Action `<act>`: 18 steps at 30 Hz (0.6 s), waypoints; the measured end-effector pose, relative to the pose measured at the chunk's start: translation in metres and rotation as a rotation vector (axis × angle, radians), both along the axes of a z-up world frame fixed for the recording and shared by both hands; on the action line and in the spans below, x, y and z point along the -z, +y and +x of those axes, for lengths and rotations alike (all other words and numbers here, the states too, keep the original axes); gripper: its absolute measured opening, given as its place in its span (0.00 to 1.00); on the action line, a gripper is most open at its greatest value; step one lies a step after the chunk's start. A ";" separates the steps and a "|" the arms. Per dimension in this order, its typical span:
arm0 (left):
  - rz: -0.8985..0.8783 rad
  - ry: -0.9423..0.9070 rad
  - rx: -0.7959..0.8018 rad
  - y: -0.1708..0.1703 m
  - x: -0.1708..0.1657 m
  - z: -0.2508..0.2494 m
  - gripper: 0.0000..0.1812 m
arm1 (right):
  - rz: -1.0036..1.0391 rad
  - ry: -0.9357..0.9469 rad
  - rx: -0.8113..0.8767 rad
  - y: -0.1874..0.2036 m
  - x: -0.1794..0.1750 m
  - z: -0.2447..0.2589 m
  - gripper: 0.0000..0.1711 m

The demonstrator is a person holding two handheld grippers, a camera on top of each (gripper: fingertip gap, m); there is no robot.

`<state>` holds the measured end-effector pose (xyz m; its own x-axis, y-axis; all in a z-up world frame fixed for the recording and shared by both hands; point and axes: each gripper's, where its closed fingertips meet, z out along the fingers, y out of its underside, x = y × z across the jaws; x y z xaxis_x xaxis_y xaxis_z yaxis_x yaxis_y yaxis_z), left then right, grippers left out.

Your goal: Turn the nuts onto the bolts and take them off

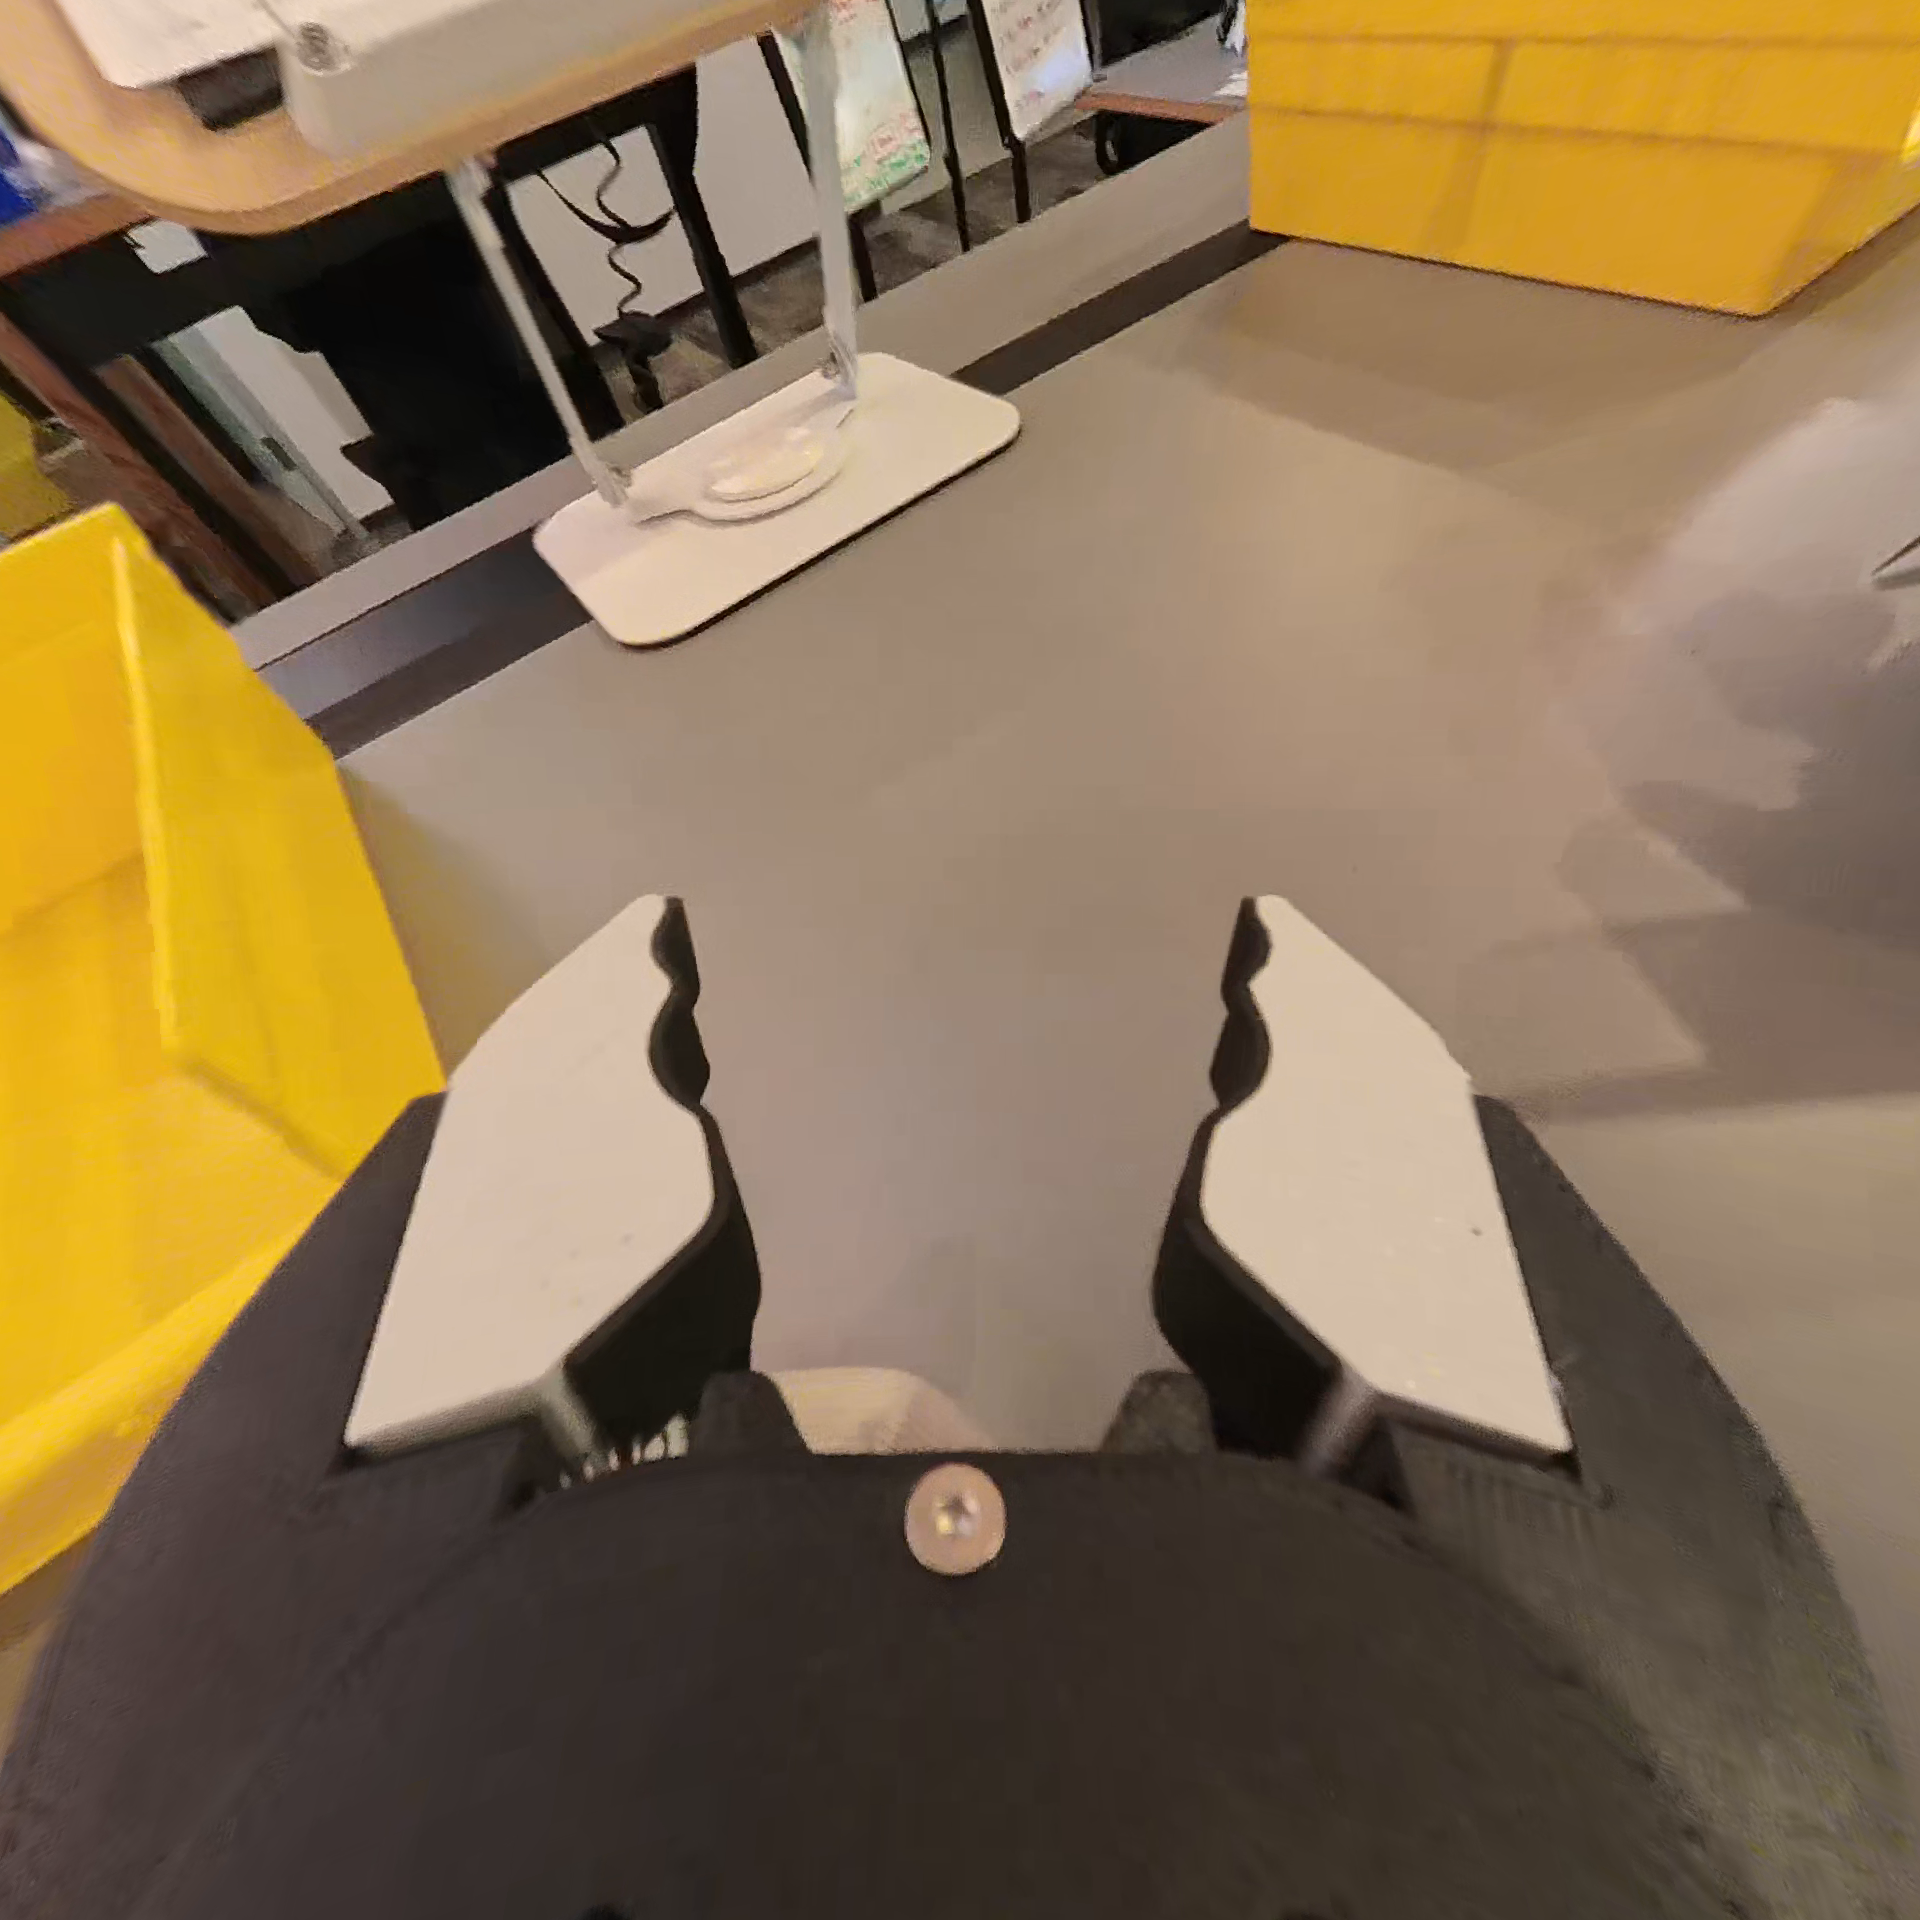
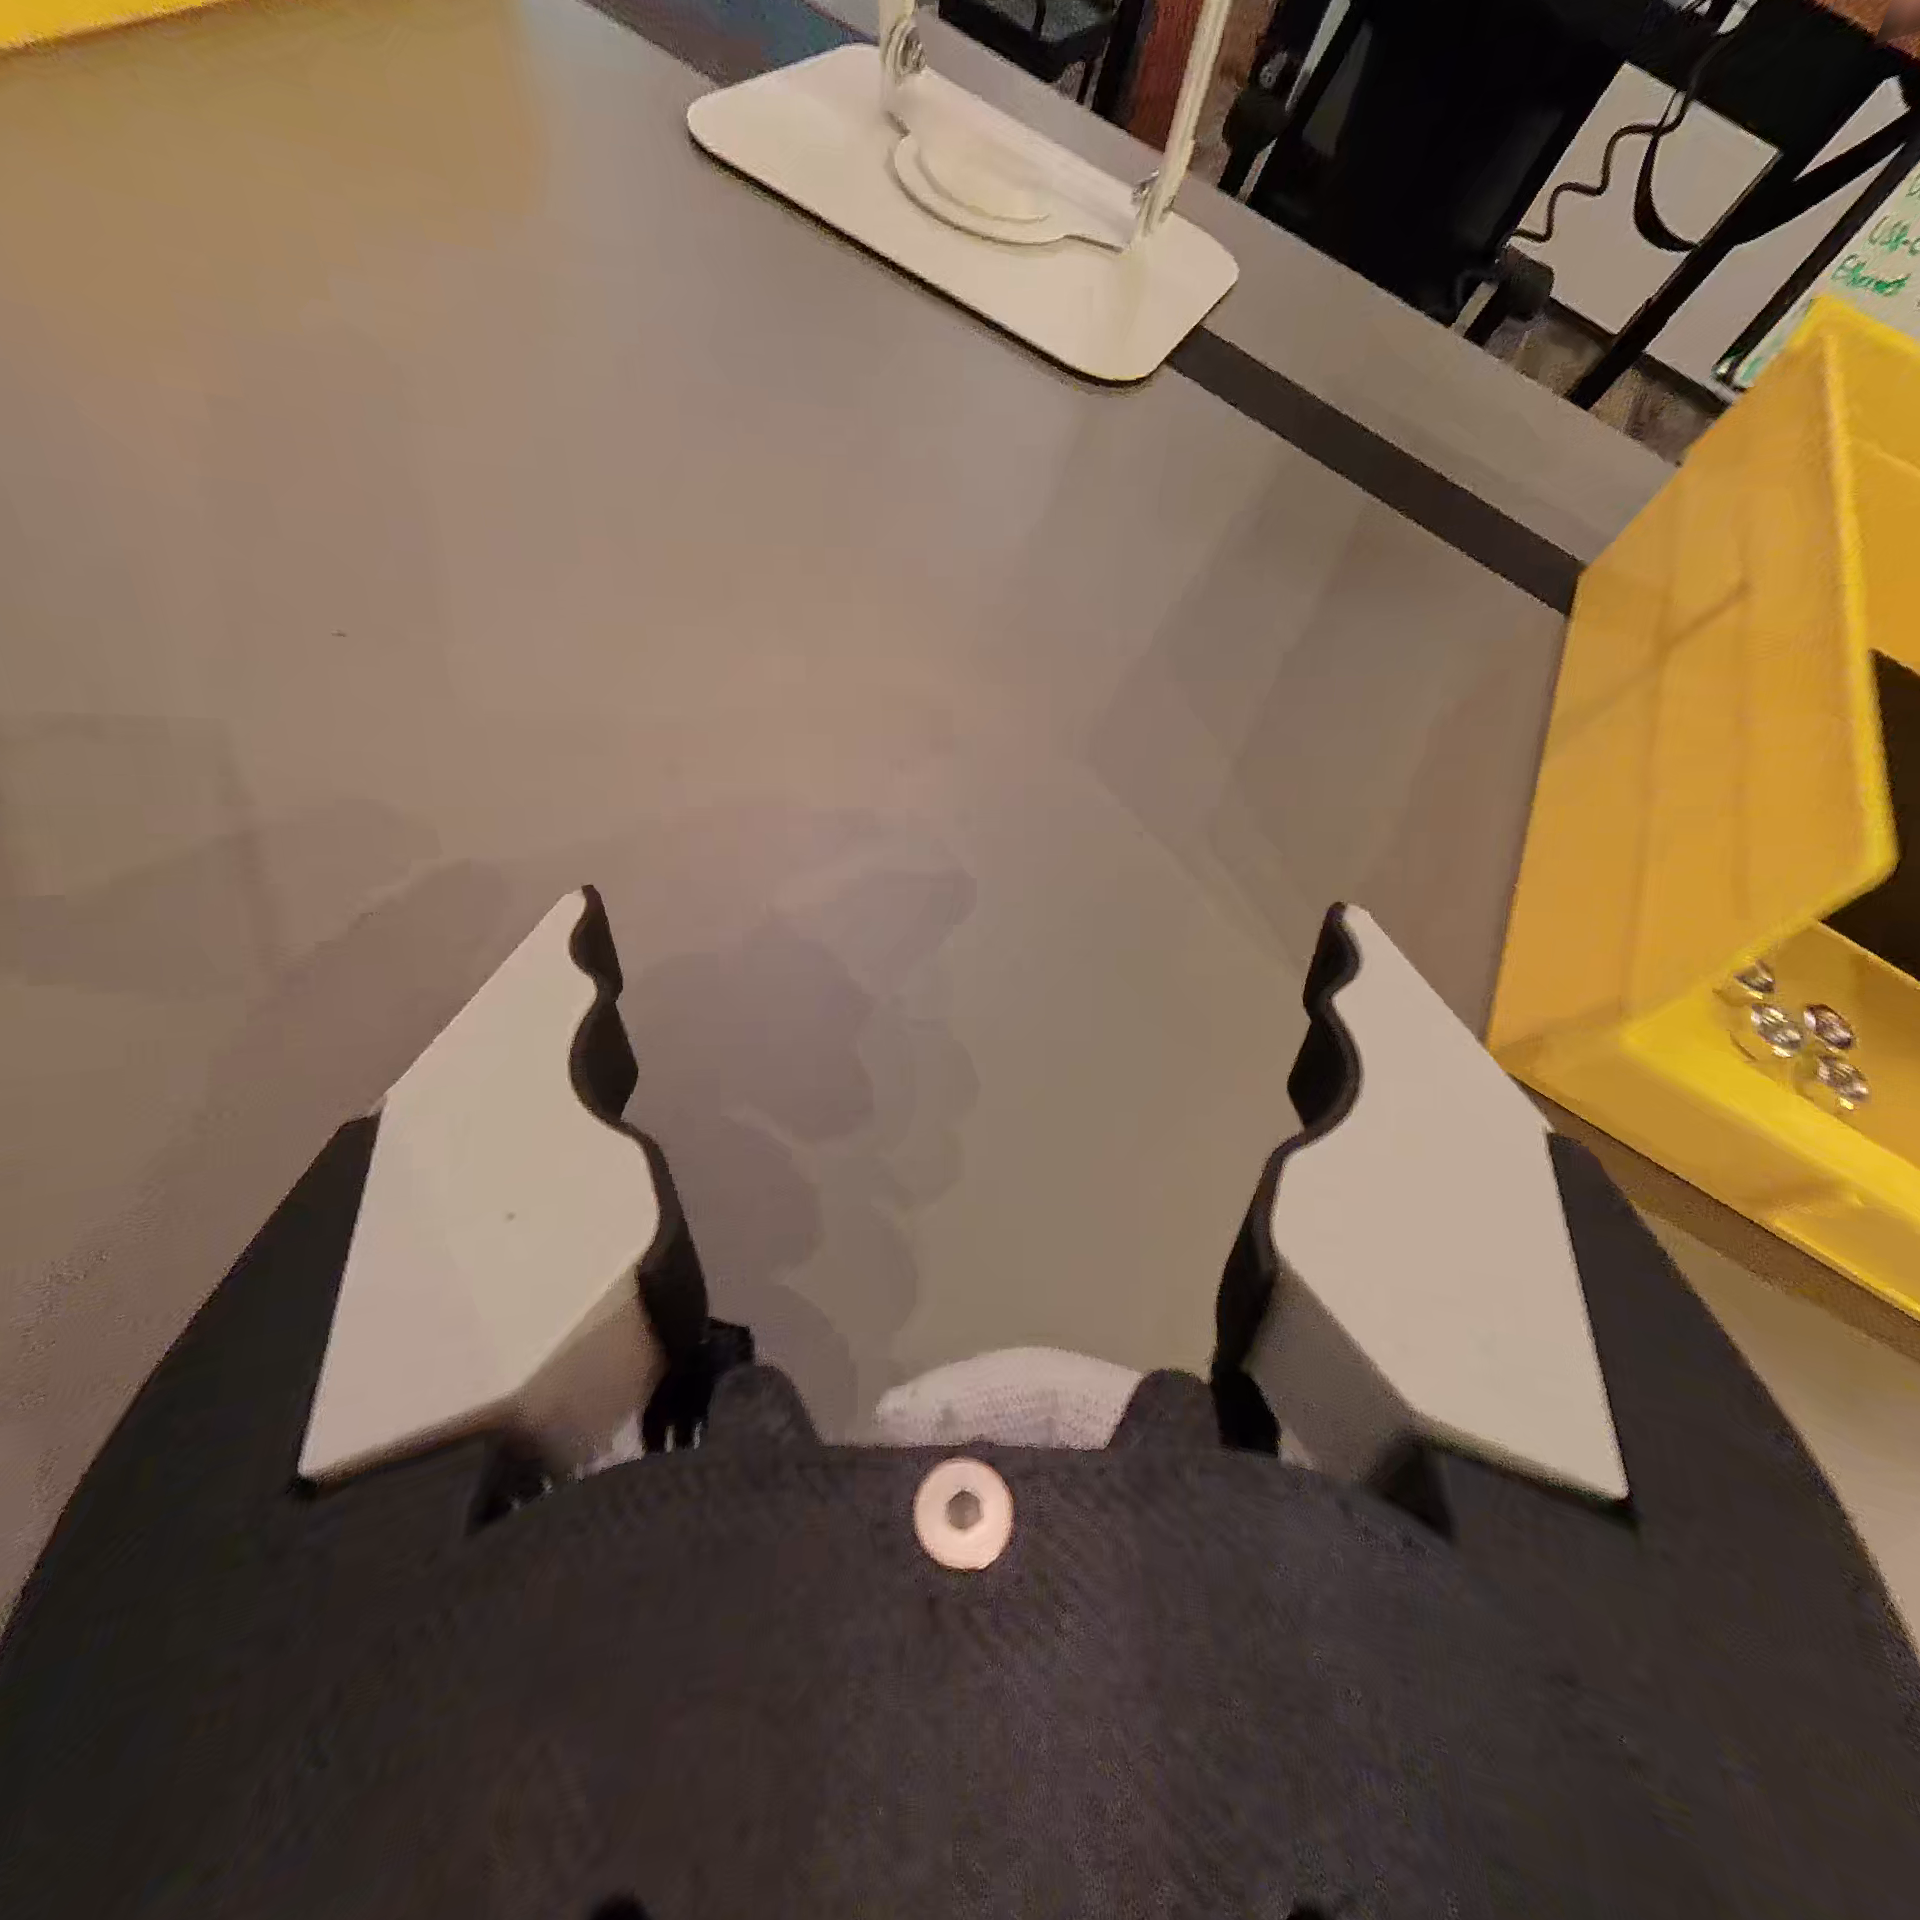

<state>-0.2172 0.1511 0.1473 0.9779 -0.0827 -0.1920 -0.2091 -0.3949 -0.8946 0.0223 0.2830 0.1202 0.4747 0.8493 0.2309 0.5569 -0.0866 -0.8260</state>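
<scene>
Both tongs, left and right, gape wide over my bare grey table, gripping nothing. Nuts lie in yellow bin at right.

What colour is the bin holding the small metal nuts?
Yellow. The bin with the nuts shows best in the right wrist view.
</scene>
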 end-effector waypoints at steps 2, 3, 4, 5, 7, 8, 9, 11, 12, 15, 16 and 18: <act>-0.032 0.016 0.014 0.008 0.006 0.005 0.55 | -0.003 -0.031 -0.007 -0.001 0.008 -0.012 0.78; -0.033 0.027 0.012 0.011 0.010 0.005 0.54 | 0.000 -0.048 -0.003 0.001 0.012 -0.015 0.78; -0.035 0.026 0.010 0.014 0.016 0.004 0.54 | -0.001 -0.064 0.001 0.002 0.015 -0.016 0.79; -0.042 0.013 0.007 0.015 0.023 0.003 0.54 | 0.001 -0.072 -0.001 0.002 0.016 -0.018 0.79; -0.073 -0.004 0.004 0.016 0.034 0.003 0.52 | 0.002 -0.082 -0.005 0.001 0.018 -0.019 0.79; -0.070 0.000 0.003 0.017 0.034 0.002 0.53 | 0.001 -0.084 -0.008 0.001 0.019 -0.019 0.79; -0.050 -0.001 0.001 0.018 0.031 0.001 0.52 | 0.000 -0.084 -0.009 0.001 0.019 -0.020 0.79; -0.045 -0.020 -0.003 0.018 0.030 0.000 0.52 | -0.005 -0.086 -0.009 0.001 0.020 -0.020 0.78; -0.044 -0.029 -0.005 0.018 0.030 -0.001 0.52 | -0.008 -0.088 -0.011 0.001 0.021 -0.020 0.78; -0.026 -0.017 -0.022 0.020 0.027 -0.007 0.51 | -0.009 -0.082 -0.026 -0.001 0.019 -0.021 0.79; -0.010 0.000 -0.039 0.019 0.022 -0.012 0.50 | -0.006 -0.057 -0.028 0.000 0.014 -0.020 0.79; 0.052 0.032 -0.085 0.015 0.004 -0.025 0.49 | -0.006 0.006 -0.010 0.008 -0.003 -0.010 0.76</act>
<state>-0.2424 0.1665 0.1429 0.9744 0.0112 -0.2247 -0.2053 -0.3652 -0.9080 0.0120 0.2908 0.1233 0.4675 0.8553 0.2234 0.5529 -0.0857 -0.8289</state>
